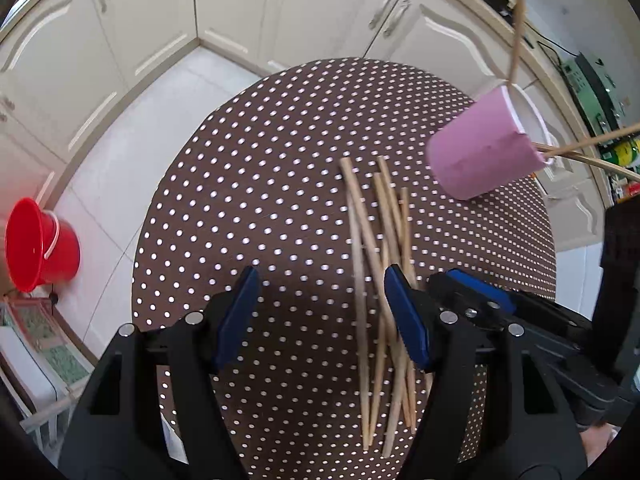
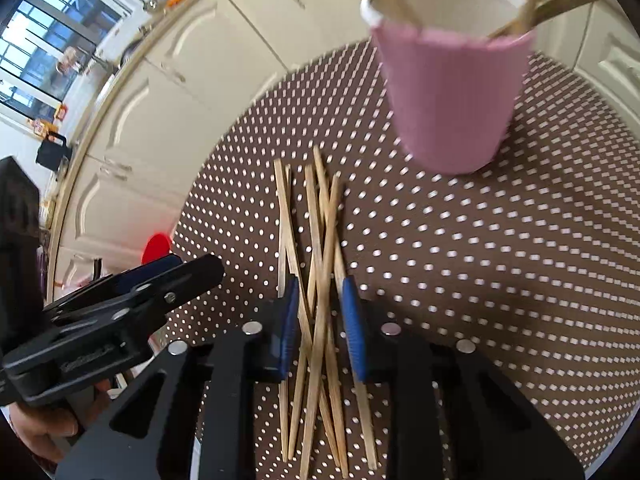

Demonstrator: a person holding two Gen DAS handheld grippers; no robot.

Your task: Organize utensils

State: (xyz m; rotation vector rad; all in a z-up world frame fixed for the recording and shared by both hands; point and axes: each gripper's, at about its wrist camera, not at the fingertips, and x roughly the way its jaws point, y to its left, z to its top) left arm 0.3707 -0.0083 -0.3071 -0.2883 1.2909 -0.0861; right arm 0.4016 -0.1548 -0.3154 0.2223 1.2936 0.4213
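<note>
Several wooden chopsticks [image 1: 376, 280] lie in a crossed pile on the round brown dotted table [image 1: 260, 200]. A pink cup [image 1: 480, 148] stands at the far right with three chopsticks in it. My left gripper [image 1: 320, 312] is open and empty, just left of the pile, its right finger over the sticks. In the right wrist view the pile [image 2: 316, 280] runs between the fingers of my right gripper [image 2: 320, 320], which is partly open around the sticks without visibly pinching them. The pink cup [image 2: 452, 96] is beyond the pile. The left gripper shows at the left [image 2: 120, 312].
A red bucket [image 1: 40, 244] sits on the white floor at the left. Cream kitchen cabinets [image 1: 160, 20] ring the table. The table edge [image 2: 192, 200] is close to the left of the pile.
</note>
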